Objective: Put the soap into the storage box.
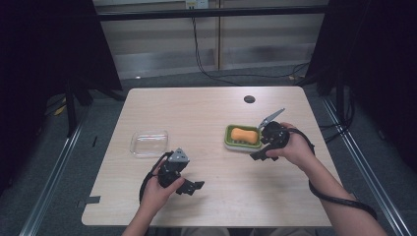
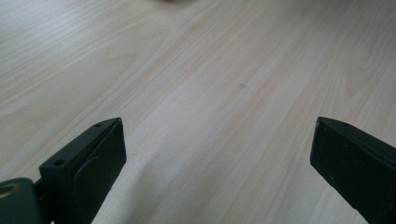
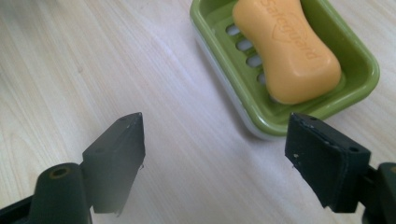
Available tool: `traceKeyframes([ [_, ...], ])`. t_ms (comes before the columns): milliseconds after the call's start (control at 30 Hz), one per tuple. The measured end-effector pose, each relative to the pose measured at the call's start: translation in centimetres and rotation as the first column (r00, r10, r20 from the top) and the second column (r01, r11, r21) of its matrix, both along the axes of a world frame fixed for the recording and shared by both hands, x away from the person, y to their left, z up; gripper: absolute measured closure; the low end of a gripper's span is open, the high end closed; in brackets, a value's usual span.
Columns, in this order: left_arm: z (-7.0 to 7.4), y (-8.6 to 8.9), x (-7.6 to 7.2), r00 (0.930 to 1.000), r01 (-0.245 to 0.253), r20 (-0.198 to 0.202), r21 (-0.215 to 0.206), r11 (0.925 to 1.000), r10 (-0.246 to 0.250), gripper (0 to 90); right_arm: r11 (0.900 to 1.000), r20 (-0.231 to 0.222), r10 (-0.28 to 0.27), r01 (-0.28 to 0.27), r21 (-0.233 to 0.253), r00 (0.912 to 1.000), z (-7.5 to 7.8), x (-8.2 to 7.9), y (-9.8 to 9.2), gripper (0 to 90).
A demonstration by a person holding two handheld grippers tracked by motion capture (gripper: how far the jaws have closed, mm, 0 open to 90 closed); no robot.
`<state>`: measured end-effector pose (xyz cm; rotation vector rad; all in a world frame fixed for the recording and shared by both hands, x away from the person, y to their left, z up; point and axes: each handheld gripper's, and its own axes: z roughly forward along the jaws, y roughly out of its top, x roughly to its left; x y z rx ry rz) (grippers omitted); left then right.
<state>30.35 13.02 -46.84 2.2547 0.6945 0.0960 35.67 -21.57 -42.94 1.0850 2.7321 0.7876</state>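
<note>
— Pale wood-grain table [image 1: 216, 108] fills the scene, dark floor and hanging cables behind it. Where are the hands?

— Both forearms come in from the bottom edge. At the left, the left gripper [image 1: 191, 187] is held low over the near part of the table, jaws wide apart over bare wood. At the right, the right gripper [image 1: 259, 153] is tilted down, jaws apart and empty.

— And the soap?

— An orange waisted soap bar [image 3: 286, 49] lies in a green plastic slotted soap dish [image 3: 362, 58], just beyond the right gripper. A clear shallow plastic lid [image 1: 149, 142] sits near the left gripper, apart from it.
</note>
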Motion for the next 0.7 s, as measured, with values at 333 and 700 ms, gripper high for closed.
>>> traceKeyframes([
  [333, -0.1, -0.1, 0.0, 1.0, 0.004, -0.004, -0.002, 1.0, -0.004, 3.7, 1.0, 0.011, -0.006, 0.005, 0.004, 0.9999, -1.3, -1.9, -1.2, 19.8],
  [700, -0.1, -0.2, -0.1, 1.0, 0.007, -0.006, 0.013, 0.9999, -0.007, 3.7, 0.999, 0.05, -0.025, 0.027, -0.024, 0.9984, -2.2, -3.8, -2.6, 19.1],
])
